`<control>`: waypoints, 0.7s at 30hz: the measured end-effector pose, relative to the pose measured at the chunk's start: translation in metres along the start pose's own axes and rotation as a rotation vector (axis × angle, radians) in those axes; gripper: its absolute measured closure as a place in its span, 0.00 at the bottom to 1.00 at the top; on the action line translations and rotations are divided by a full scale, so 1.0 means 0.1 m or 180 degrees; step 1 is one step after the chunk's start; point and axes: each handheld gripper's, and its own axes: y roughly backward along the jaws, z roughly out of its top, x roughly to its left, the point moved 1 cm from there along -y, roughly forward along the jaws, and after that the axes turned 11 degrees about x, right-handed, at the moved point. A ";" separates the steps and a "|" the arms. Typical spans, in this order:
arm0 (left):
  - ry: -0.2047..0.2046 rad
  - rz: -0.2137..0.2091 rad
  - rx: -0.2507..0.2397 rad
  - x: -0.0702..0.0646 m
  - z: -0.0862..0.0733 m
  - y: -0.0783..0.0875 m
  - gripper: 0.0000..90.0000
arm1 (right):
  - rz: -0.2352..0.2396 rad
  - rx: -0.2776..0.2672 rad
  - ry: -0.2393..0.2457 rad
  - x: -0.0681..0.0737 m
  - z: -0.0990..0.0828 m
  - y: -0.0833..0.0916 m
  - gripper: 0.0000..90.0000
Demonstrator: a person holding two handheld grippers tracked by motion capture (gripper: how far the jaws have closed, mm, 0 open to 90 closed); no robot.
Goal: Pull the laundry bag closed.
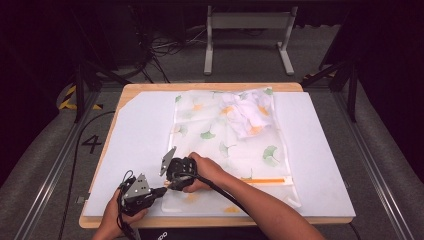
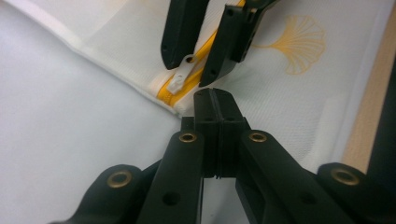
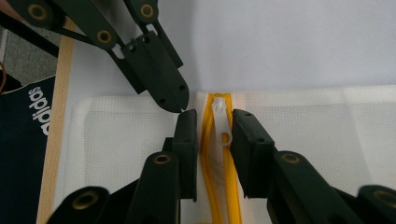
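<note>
A white mesh bag (image 1: 225,145) printed with green and orange leaves lies flat on the white board (image 1: 135,140). Its yellow zipper (image 3: 219,196) ends at the near left corner, where the white pull (image 3: 222,122) lies. My right gripper (image 3: 215,114) is open, one jaw on each side of the pull, with a gap on the left side. In the left gripper view the right gripper (image 2: 189,70) straddles the pull (image 2: 180,79). My left gripper (image 2: 215,95) is shut, tips at the bag's edge beside the zipper end. I cannot tell whether it pinches any fabric.
A crumpled white cloth (image 1: 245,112) sits inside the bag at its far end. The wooden table edge (image 1: 200,221) runs just behind both hands. A dark garment with white lettering (image 3: 23,140) hangs past that edge. A metal stand (image 1: 247,30) is on the floor beyond.
</note>
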 end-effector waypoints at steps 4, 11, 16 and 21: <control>-0.0002 0.0003 -0.0007 0.00 0.01 -0.01 1.00 | -0.0036 0.0056 0.0041 0.00 0.03 -0.01 0.85; 0.0005 -0.0017 -0.0011 0.02 0.01 -0.01 1.00 | -0.0072 0.0142 0.0063 0.00 0.04 -0.05 0.93; 0.0018 0.0010 0.0014 0.04 0.04 -0.02 1.00 | -0.0108 0.0163 0.0072 0.01 0.04 -0.05 0.93; -0.0010 0.0032 0.0048 0.05 0.07 -0.04 1.00 | -0.0163 0.0160 0.0101 0.03 0.04 -0.05 0.94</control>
